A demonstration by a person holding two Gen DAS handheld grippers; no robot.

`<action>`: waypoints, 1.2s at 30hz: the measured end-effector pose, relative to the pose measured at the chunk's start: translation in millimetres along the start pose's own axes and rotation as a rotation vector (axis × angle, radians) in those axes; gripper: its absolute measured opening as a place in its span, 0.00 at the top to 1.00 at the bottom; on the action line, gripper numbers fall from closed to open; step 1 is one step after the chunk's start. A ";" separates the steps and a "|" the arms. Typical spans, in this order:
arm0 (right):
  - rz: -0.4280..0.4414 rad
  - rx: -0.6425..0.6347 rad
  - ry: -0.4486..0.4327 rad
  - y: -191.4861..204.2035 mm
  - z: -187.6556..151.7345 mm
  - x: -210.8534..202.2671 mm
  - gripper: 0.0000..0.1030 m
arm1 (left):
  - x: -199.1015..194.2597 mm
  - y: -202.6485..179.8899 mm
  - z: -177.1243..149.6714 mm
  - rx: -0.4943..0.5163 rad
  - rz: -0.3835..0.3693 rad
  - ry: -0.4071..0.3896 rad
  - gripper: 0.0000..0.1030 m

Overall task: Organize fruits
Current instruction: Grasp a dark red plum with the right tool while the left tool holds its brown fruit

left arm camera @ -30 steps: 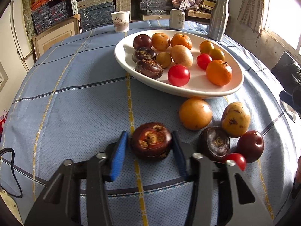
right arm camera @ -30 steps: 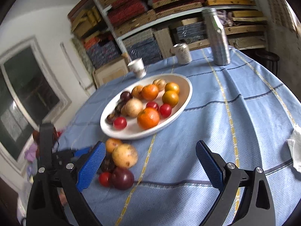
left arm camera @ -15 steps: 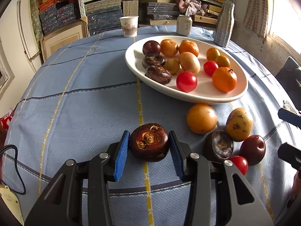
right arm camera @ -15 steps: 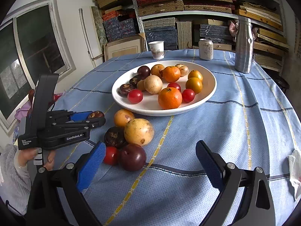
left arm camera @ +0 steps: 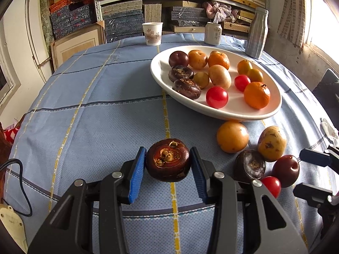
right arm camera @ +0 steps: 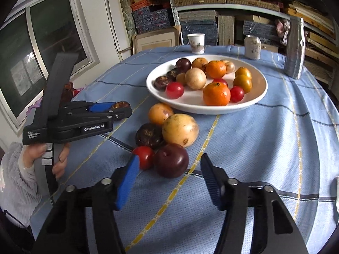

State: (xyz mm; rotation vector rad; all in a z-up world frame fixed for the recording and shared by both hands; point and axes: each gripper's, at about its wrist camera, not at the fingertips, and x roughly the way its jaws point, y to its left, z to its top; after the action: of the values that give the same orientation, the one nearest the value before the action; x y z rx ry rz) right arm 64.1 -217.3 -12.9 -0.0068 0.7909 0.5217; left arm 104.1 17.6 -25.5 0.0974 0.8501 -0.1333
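Note:
My left gripper [left arm camera: 168,160] is shut on a dark red-brown, chestnut-like fruit [left arm camera: 168,159], low over the blue cloth. My right gripper [right arm camera: 169,163] is closing around a dark purple plum [right arm camera: 171,160]; a gap still shows at the right pad. Next to the plum lie a cherry tomato [right arm camera: 144,156], a dark chestnut-like fruit [right arm camera: 149,135], a yellow spotted fruit [right arm camera: 180,130] and an orange-yellow fruit [right arm camera: 160,113]. Behind them stands a white oval plate [right arm camera: 211,109] with several fruits. The left wrist view shows the right gripper [left arm camera: 305,174] at the plum [left arm camera: 286,170].
A paper cup [left arm camera: 152,33], a can [left arm camera: 213,32] and a metal bottle [left arm camera: 256,32] stand at the table's far edge, before packed shelves. A crumpled tissue [left arm camera: 328,124] lies at the right edge. A black cable [left arm camera: 19,169] hangs at the left. A hand [right arm camera: 59,158] holds the left gripper.
My right gripper swung toward the loose fruits, came up to the plum and narrowed its jaws. My left pads drew in against the dark fruit, and that hand stayed about where it was.

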 end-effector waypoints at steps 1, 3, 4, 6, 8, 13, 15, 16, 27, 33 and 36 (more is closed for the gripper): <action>0.004 0.009 0.011 -1.7 -0.1 2.2 0.51 | 0.6 -0.2 0.0 0.001 0.000 0.003 0.60; 0.014 0.024 0.032 -4.1 -0.3 5.8 0.52 | 1.4 -0.9 0.0 0.004 0.000 0.005 0.60; 0.013 0.025 0.039 -4.1 -0.1 7.4 0.52 | 1.6 -1.6 -0.1 0.007 0.002 0.005 0.60; 0.014 0.022 0.049 -2.5 0.4 10.1 0.52 | 2.2 -2.2 -0.5 0.010 0.005 0.007 0.60; 0.020 0.025 0.065 -1.1 1.7 14.3 0.53 | 3.7 -2.6 -0.2 0.011 0.007 0.011 0.60; 0.019 0.038 0.073 -0.9 2.5 15.9 0.60 | 5.3 -3.7 -0.2 0.015 0.013 0.015 0.59; 0.016 0.047 0.076 -2.7 2.6 16.6 0.62 | 6.8 -4.0 -0.4 0.017 0.015 0.020 0.59; 0.019 0.048 0.078 -2.9 2.7 16.9 0.62 | 7.3 -4.2 -0.7 0.017 0.016 0.022 0.59; 0.027 0.055 0.080 -3.0 2.3 16.7 0.64 | 5.0 -6.0 -1.4 0.026 0.029 0.008 0.60; 0.020 0.065 0.058 -6.2 1.7 13.0 0.64 | -9.5 -8.0 -1.6 0.026 0.047 -0.051 0.60; 0.018 0.070 0.050 -6.9 1.6 11.8 0.64 | -17.2 -11.3 -2.6 0.034 0.056 -0.082 0.60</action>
State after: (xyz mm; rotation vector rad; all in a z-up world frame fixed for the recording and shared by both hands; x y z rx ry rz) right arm 75.2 -217.8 -21.0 0.0521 0.8582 0.5120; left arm 89.2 8.2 -14.5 0.1471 0.7627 -0.0986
